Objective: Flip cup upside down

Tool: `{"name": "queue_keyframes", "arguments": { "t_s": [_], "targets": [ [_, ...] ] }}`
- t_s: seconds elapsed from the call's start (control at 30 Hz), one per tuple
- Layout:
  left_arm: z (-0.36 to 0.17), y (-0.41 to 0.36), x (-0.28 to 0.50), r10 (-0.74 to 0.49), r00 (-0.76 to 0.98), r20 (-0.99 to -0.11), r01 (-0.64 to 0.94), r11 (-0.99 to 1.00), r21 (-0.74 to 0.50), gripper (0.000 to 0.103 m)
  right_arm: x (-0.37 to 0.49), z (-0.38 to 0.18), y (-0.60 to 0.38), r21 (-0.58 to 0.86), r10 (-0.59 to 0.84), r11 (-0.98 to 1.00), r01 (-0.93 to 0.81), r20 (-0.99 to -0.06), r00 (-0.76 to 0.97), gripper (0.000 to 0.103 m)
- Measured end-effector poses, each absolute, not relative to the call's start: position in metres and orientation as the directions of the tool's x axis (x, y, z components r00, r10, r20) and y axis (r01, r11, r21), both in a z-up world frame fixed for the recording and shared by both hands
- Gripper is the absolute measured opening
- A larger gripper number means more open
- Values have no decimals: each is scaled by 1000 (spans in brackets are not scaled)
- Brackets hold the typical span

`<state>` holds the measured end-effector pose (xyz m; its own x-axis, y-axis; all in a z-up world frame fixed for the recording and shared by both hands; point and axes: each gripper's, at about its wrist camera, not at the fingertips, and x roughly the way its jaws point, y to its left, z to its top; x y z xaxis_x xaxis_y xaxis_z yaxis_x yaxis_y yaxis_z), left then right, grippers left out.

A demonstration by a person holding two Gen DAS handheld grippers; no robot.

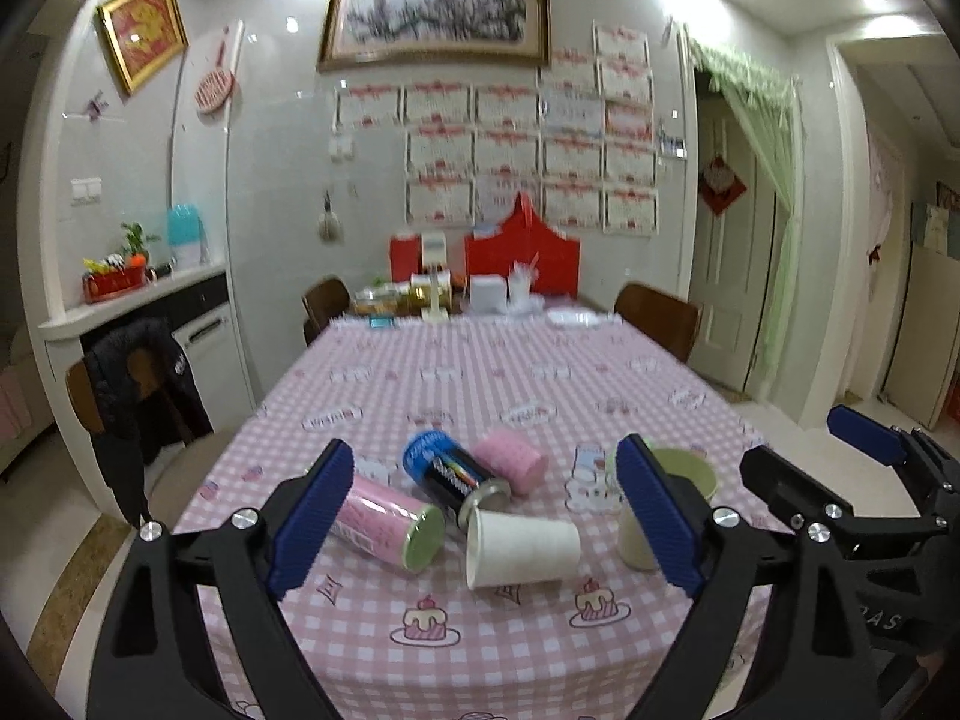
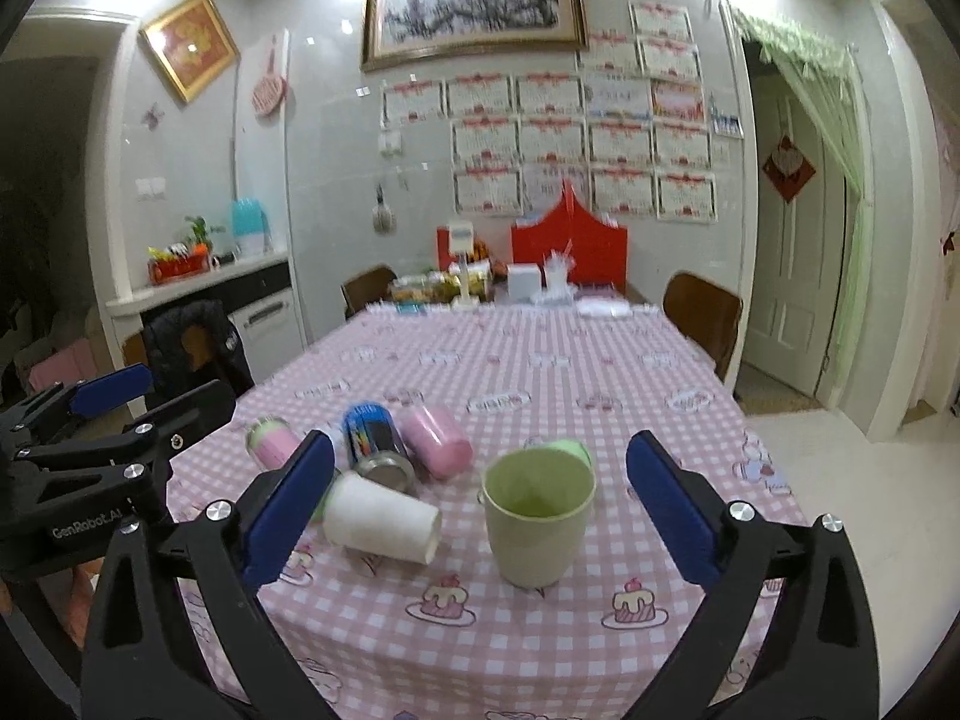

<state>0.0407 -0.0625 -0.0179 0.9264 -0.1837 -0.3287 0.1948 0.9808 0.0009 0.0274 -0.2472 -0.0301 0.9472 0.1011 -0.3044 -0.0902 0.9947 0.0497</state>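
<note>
Pink checked tablecloth (image 2: 540, 372), seemingly blurred certificates (image 2: 552, 138)

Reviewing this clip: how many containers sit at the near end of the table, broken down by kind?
Green cups, upright: 1
White paper cups, on their side: 1
Pink cans, on their side: 2
Blue and black cans, on their side: 1
Total: 5
A green-edged thing partly hidden behind the green cup is not counted.

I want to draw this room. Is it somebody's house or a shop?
Most likely a home's dining room. A long table wears a pink checked cloth with cake pictures, wooden chairs stand around it, and framed pictures and certificates cover the wall.
</note>
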Motion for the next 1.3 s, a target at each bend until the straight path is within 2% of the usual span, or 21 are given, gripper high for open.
{"name": "queue_keyframes", "arguments": {
  "t_s": [0.2,0.43,1.3],
  "targets": [
    [-2,-58,15,-163,959,-232,172,985,20,89,6,-16,-243,42,106,994,-99,-208,972,95],
    [5,-56,-1,-128,979,-161,137,990,45,89,-4,-13,-238,21,97,995,-95,-152,984,95],
    [1,-57,-11,-76,994,-76,82,993,85,89,-8,-20,-235,15,84,996,-83,-139,987,95]
  ]
}}
